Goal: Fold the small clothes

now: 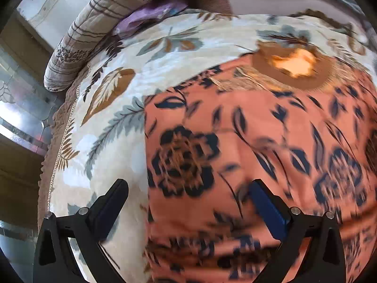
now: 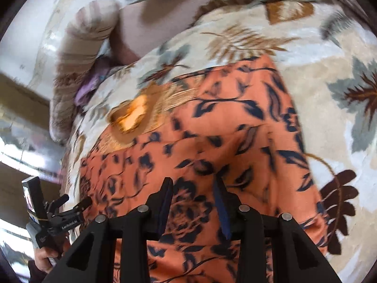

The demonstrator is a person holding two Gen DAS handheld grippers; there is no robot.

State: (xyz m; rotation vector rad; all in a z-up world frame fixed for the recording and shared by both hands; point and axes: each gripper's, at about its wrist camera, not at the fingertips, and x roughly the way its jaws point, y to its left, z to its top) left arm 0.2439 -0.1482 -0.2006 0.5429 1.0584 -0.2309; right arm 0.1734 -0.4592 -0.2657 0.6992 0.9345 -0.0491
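An orange garment (image 1: 259, 129) with dark blue flowers lies flat on the leaf-patterned bedspread (image 1: 165, 54), its brown neckline (image 1: 292, 63) at the far end. My left gripper (image 1: 189, 184) hovers over the garment's left edge with its jaws wide open and nothing between them. In the right wrist view my right gripper (image 2: 193, 180) hangs above the middle of the garment (image 2: 200, 129); its jaws stand a narrow gap apart and hold no cloth. The left gripper (image 2: 75, 200) shows at the lower left of that view, held by a hand (image 2: 44, 259).
A striped pillow (image 1: 77, 47) lies at the far left of the bed, with a purple cloth (image 1: 150, 11) tucked beside it. The bed's left edge (image 1: 51, 141) drops off toward shiny panels. Bare bedspread (image 2: 329, 70) lies to the garment's right.
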